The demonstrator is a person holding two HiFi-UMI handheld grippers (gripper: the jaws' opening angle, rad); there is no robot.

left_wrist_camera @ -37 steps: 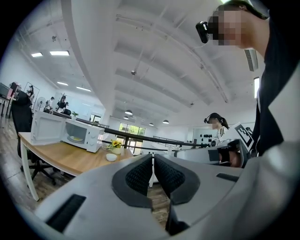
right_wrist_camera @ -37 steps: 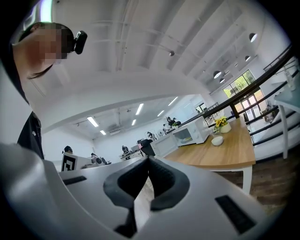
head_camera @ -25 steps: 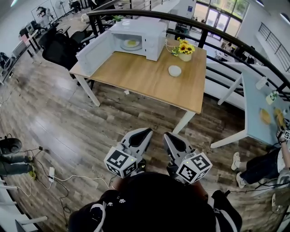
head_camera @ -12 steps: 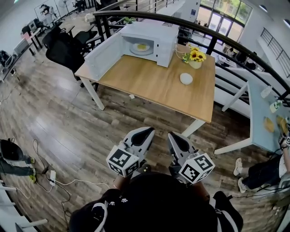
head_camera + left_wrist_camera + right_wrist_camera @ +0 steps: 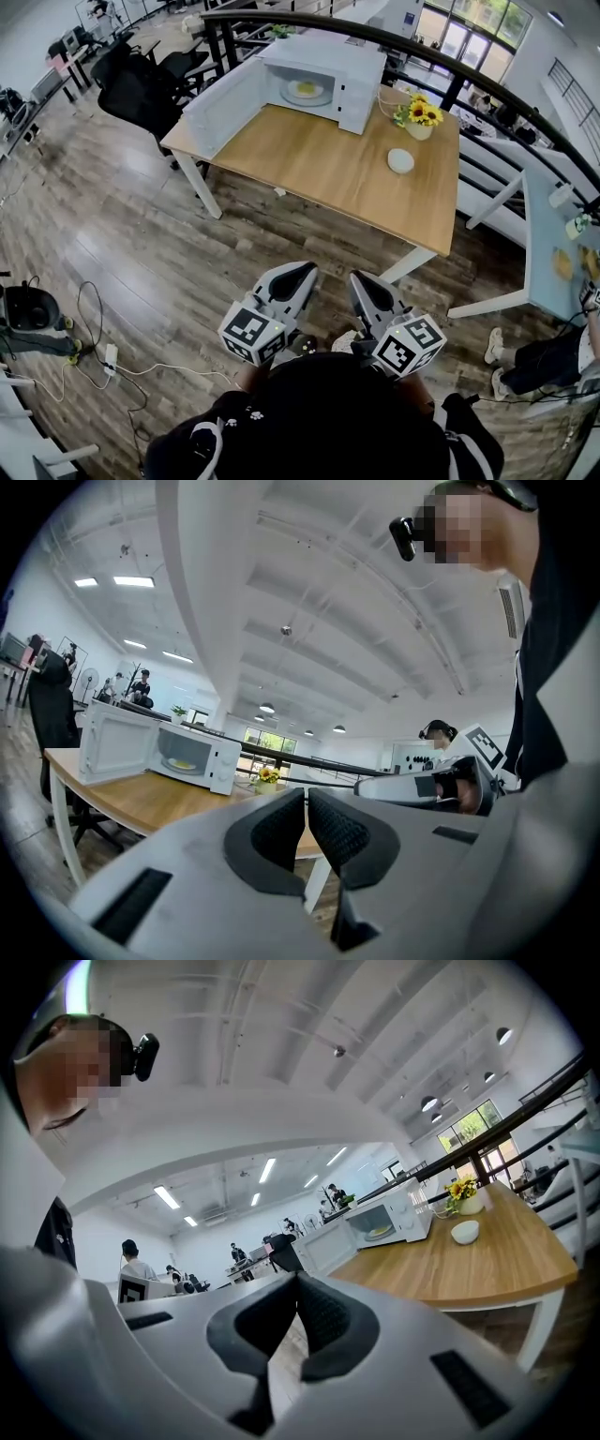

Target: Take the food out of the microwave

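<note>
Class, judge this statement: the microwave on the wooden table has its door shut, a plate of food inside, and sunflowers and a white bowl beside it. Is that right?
Not quite: the door of the microwave stands open, swung out to the left, as the head view shows. The plate of food, sunflowers and white bowl are as stated.

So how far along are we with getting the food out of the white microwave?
Done: the door of the white microwave stands open. In hand: nothing; left gripper and right gripper are shut, empty, short of the wooden table. Left: the yellow food sits on its plate inside, to be taken out.
</note>
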